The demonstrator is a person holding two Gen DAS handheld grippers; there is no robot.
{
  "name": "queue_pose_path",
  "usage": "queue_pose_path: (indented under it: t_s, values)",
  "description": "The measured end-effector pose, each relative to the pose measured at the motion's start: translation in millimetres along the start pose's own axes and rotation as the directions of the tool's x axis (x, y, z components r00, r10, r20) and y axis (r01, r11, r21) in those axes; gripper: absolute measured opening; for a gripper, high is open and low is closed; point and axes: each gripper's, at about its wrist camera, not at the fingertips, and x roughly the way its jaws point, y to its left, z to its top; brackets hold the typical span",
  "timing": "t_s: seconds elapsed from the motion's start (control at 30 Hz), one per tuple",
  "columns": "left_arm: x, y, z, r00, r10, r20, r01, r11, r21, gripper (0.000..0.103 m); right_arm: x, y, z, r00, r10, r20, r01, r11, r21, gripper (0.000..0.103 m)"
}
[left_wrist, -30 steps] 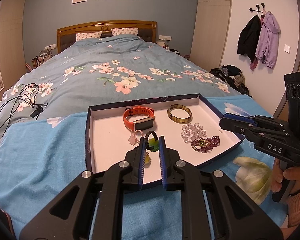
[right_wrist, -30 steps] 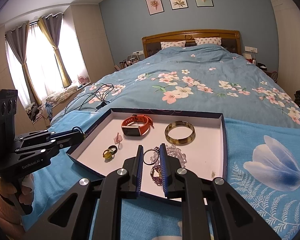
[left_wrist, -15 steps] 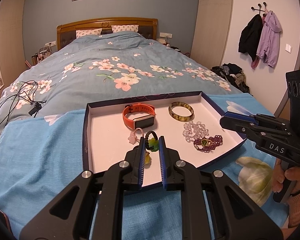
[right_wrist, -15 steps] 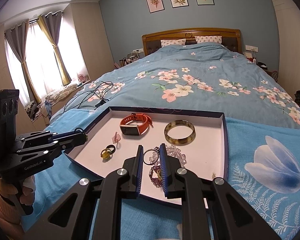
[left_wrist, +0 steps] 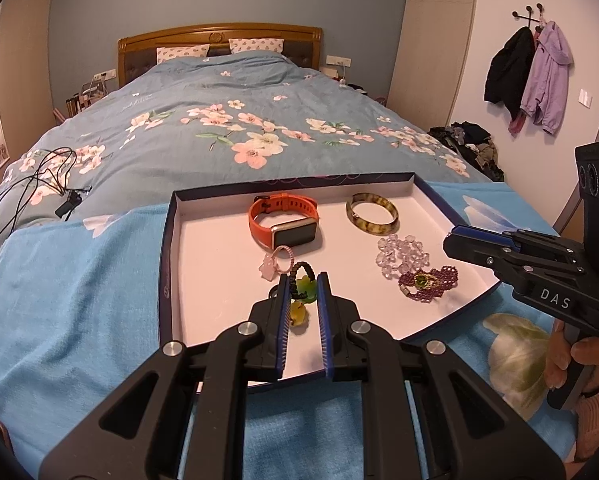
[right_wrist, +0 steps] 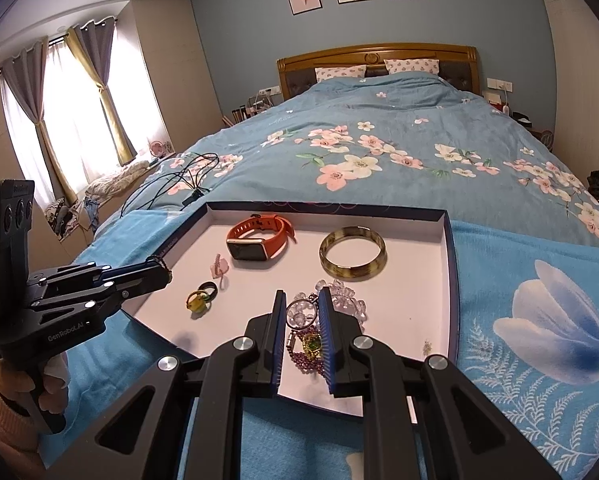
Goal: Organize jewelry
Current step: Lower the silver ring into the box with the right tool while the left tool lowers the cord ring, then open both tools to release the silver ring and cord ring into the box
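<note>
**Desk:** A bedroom, a bed (left_wrist: 259,112) under a floral blue quilt, a shallow tray (left_wrist: 171,248) near its foot on a light-blue blanket (left_wrist: 67,280). What lies in it?

**Photographer:** Jewelry, all loose on the white floor of the tray. An orange watch (left_wrist: 285,222) and a mottled bangle (left_wrist: 372,214) at the far side; a clear crystal bracelet (left_wrist: 401,254) touching a purple beaded bracelet (left_wrist: 429,282) to the right; a pink charm ring (left_wrist: 277,262), a black cord bracelet (left_wrist: 302,278) and a yellow ring (left_wrist: 297,312) nearer the left gripper (left_wrist: 302,284).

**Desk:** And the grippers?

**Photographer:** Both hover over the tray's near edge holding nothing. The left gripper's fingers stand slightly apart, framing the cord bracelet and yellow ring. The right gripper (right_wrist: 302,300) has the same narrow gap, above the crystal and purple strands.

**Desk:** How would these pieces handle?

**Photographer:** My judgement: all light. The bangle is rigid and smooth, likely slippery, best pinched across its wall. The beaded strands are limp and will sag or tangle where they touch; take a bunched section. The watch offers a grippy strap. The small rings need a precise pinch across the band.
</note>
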Motion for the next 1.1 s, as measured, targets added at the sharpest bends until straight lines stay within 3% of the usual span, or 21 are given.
queue_pose_path:
  t_s: [0.5,0.7,0.9,1.1]
  values:
    - [23,5,-6,0.998,-0.010,-0.067,0.008,1.000,-0.026,0.015,27,-4,-1,0.995,-0.019,-0.099,0.021,1.000,0.013,0.016]
    - [17,5,-7,0.998,-0.008,-0.056,0.006,0.999,-0.031,0.020,22,-4,-2,0.996,-0.023,-0.085,0.025,0.999,0.022,0.028]
    - [0,8,-9,1.000,0.003,-0.021,-0.004,0.999,-0.034,0.041,11,-2,-2,0.998,-0.033,-0.057,0.034,0.999,0.024,0.040]
    - [-30,9,-19,0.999,0.033,0.042,-0.032,0.999,-0.026,0.078,-13,7,-6,0.997,-0.067,0.024,0.067,0.998,0.007,0.078]
